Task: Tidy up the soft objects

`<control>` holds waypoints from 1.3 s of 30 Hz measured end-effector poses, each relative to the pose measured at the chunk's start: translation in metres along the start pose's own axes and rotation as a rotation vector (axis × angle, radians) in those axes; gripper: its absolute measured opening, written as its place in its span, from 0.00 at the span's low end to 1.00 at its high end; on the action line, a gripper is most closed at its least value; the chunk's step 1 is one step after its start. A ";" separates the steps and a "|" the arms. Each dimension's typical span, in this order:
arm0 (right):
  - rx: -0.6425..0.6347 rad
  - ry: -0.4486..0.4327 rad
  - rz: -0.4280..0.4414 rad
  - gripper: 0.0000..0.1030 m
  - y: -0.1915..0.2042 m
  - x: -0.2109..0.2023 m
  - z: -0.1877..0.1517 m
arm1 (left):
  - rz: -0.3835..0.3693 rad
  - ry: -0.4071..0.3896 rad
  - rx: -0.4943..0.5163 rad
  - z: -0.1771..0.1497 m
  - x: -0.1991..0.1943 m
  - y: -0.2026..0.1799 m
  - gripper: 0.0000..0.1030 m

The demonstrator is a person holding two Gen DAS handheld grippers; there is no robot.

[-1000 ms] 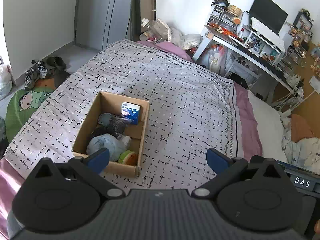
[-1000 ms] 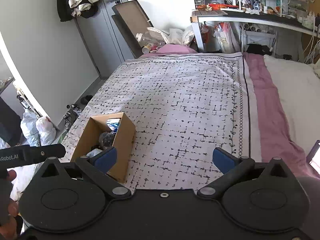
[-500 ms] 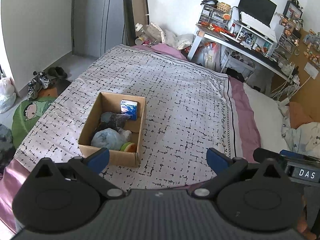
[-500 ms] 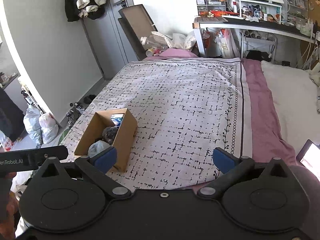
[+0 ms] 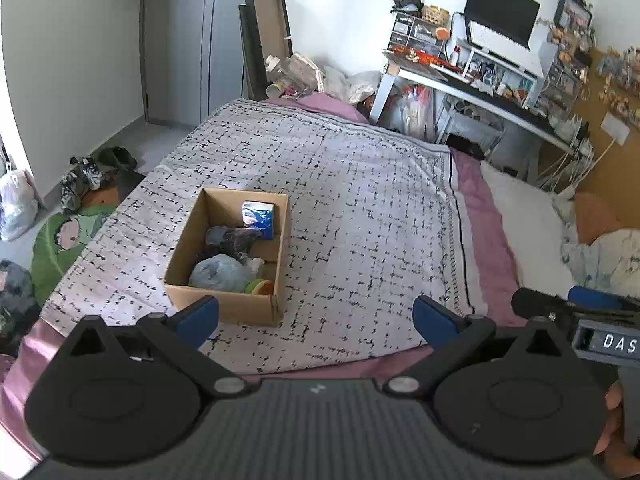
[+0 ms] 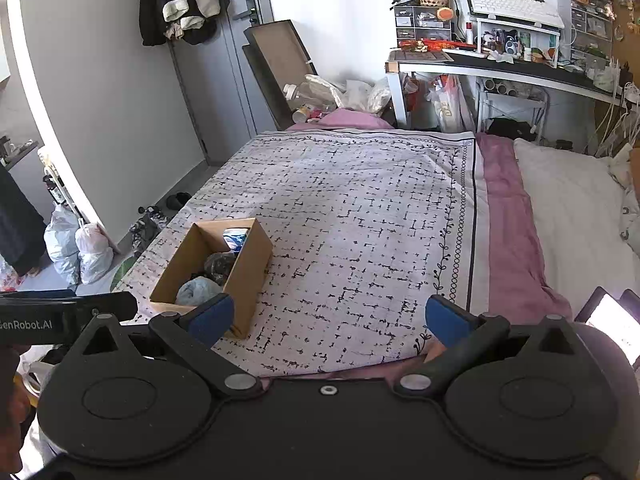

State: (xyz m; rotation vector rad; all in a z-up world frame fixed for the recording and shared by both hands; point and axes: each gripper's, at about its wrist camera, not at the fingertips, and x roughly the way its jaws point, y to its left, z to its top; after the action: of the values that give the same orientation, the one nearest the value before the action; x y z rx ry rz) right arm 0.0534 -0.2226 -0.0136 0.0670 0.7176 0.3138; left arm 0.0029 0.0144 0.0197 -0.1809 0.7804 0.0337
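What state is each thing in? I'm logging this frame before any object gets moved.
left gripper: open, empty, above the bed's near edge.
right gripper: open, empty.
cardboard box: open-topped, upright on the patterned blanket.
blue packet: inside the box, at its far end.
pale blue bundle: inside the box, at its near end.
monitor: screen dark.

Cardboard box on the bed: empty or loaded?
Loaded. The cardboard box is upright with its top open; inside lie a blue packet, a dark bundle, a pale bag and a green-orange item.
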 end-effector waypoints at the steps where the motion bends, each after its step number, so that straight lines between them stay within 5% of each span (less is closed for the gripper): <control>1: -0.002 0.000 -0.002 1.00 0.000 -0.001 -0.001 | 0.003 -0.002 0.006 -0.001 -0.001 -0.001 0.99; 39: -0.024 -0.011 -0.015 1.00 0.003 -0.010 -0.006 | 0.026 0.005 0.038 -0.010 -0.009 -0.007 0.99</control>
State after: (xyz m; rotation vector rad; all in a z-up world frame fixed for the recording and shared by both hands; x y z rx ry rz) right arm 0.0423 -0.2234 -0.0113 0.0408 0.7031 0.3072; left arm -0.0099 0.0059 0.0203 -0.1348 0.7880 0.0433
